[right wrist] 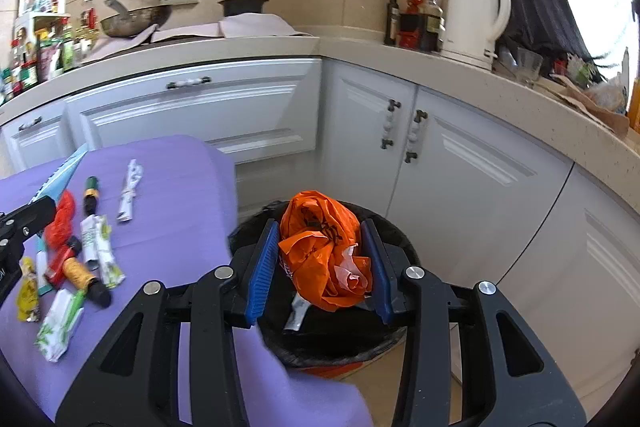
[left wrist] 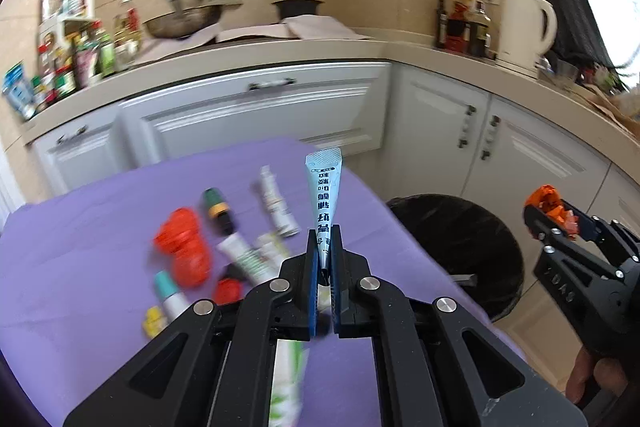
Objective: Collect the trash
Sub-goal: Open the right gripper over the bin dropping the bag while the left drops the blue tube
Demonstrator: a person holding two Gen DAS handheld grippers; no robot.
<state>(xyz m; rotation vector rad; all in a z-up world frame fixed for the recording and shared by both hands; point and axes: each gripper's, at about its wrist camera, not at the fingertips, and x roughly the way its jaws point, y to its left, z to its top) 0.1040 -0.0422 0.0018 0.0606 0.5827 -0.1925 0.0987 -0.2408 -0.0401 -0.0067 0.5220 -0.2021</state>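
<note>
My right gripper [right wrist: 322, 259] is the one that matters now: its jaws are clamped on the orange bag [right wrist: 320, 247], crumpled into a ball that fills the gap between the blue pads. In the right wrist view the bin [right wrist: 404, 247] sits directly behind and beneath that ball, its black-lined rim showing at 3 o'clock and 9 o'clock of the bag, so I judge the bag hangs over the opening and only needs releasing. Whether it is centred or near the close rim I cannot tell.

My left gripper [left wrist: 324, 255] is pressed together on the tube [left wrist: 323, 195], a flat blue-white one whose long axis runs straight out along my fingers toward 12 o'clock, crimped end farthest from me. From these jaws the bin [left wrist: 460, 251] lies at 3 o'clock, past the edge of the purple cloth [left wrist: 80, 227], with the right gripper [left wrist: 554, 217] farther out the same way. So the right is nearer the bin; the left must swing toward 3 o'clock before letting go.

Inside the bin, under the bag, lies a pale flat wrapper [right wrist: 297, 313] against the black liner; little else shows.

On the cloth, trash waits: red crumpled plastic [left wrist: 182, 247], a white tube [left wrist: 246, 259], a small white bottle [left wrist: 276, 203], a green-and-yellow piece [left wrist: 218, 209], and a yellow scrap [left wrist: 154, 321].
</note>
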